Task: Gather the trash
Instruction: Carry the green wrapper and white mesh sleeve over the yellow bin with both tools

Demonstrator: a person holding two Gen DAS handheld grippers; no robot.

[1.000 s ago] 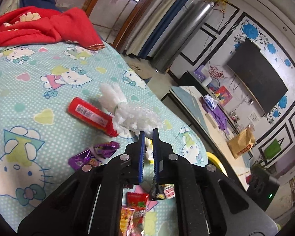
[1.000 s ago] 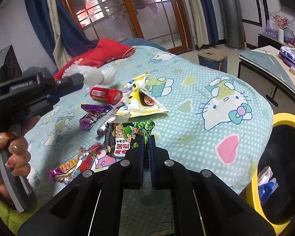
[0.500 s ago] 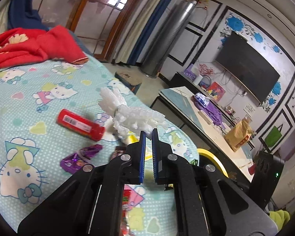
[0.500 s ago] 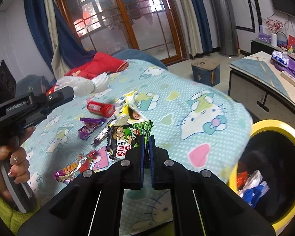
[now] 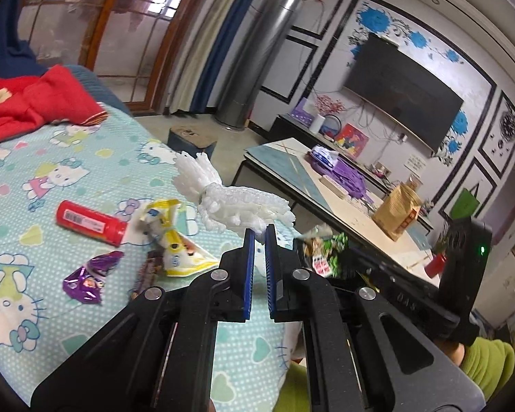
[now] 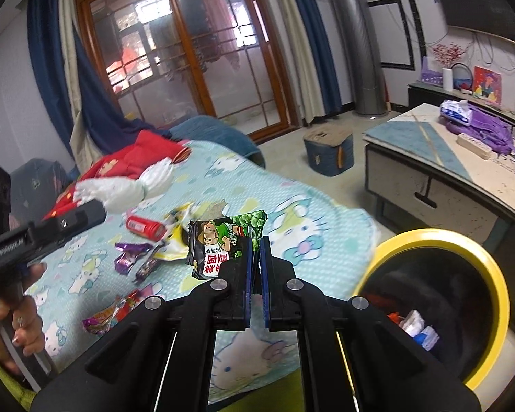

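Right wrist view showed my right gripper (image 6: 256,240) clamped on the corner of a green-and-black snack packet (image 6: 223,240), raised just left of the yellow-rimmed bin (image 6: 463,243). I judged it light, crinkly and slippery, best pinched at its sealed edge. My left gripper (image 5: 259,231) was shut on white foam netting (image 5: 237,206), soft and springy, further left of the bin.

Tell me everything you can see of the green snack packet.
The green snack packet is a crinkled foil wrapper, black and green, with a cartoon figure and red-and-white characters. It is lifted off the bedsheet, roughly upright, its edge pinched in the shut right gripper. Nothing else touches it. The yellow-rimmed bin is to its right.
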